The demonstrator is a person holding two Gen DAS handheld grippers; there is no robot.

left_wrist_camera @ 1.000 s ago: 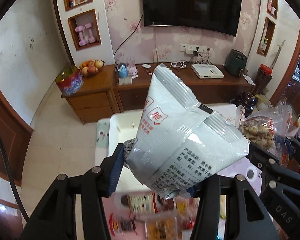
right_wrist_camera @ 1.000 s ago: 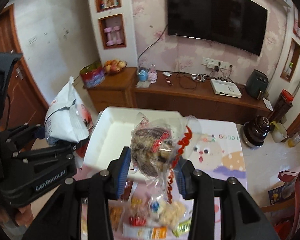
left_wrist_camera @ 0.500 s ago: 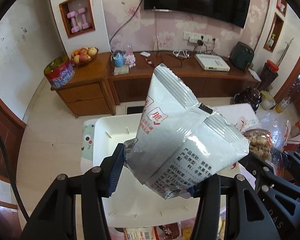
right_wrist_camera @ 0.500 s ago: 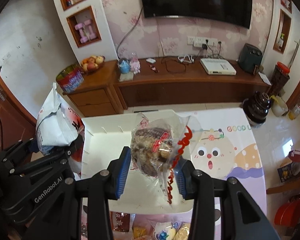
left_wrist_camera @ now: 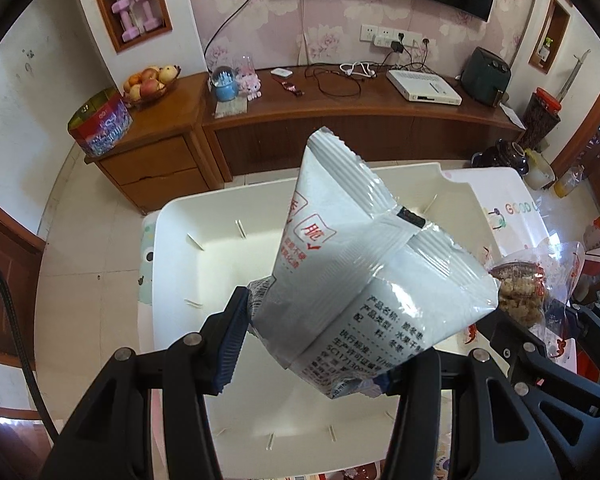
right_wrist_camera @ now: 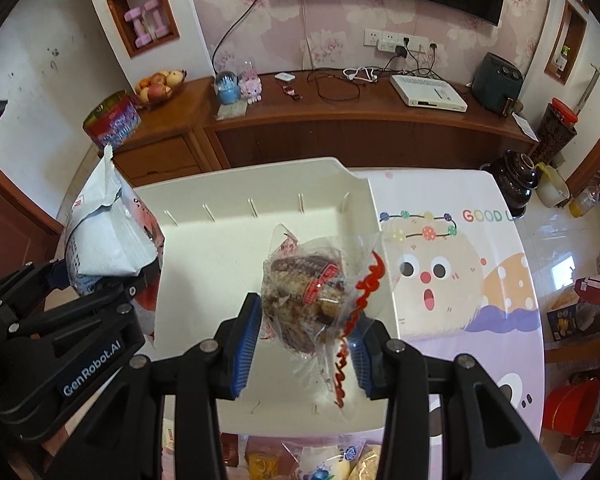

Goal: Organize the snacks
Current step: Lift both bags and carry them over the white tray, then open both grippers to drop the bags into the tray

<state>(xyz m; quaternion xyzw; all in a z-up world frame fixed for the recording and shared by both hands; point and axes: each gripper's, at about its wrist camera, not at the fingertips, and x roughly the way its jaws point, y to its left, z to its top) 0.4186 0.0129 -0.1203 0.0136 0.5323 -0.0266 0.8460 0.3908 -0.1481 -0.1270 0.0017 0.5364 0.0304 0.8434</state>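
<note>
My left gripper (left_wrist_camera: 312,356) is shut on a white foil snack bag (left_wrist_camera: 364,276) with red and black print; the same snack bag (right_wrist_camera: 108,232) shows at the left of the right wrist view. A clear snack bag (right_wrist_camera: 308,296) of brown pieces with a red label is clamped in my right gripper (right_wrist_camera: 304,340), and that clear bag (left_wrist_camera: 524,296) appears at the right of the left wrist view. Both bags hang above an empty white bin (right_wrist_camera: 220,248), also seen as a white bin (left_wrist_camera: 204,264) under the left gripper.
The bin stands on a table with a cartoon tablecloth (right_wrist_camera: 460,280). Several more snack packets (right_wrist_camera: 320,460) lie at the bin's near edge. A dark teapot (right_wrist_camera: 516,180) sits at the table's far right corner. Behind is a wooden cabinet (left_wrist_camera: 340,120).
Both grippers have come down and forward with their bags, from above the loose snack packets to above the white bin, which now fills more of each view.
</note>
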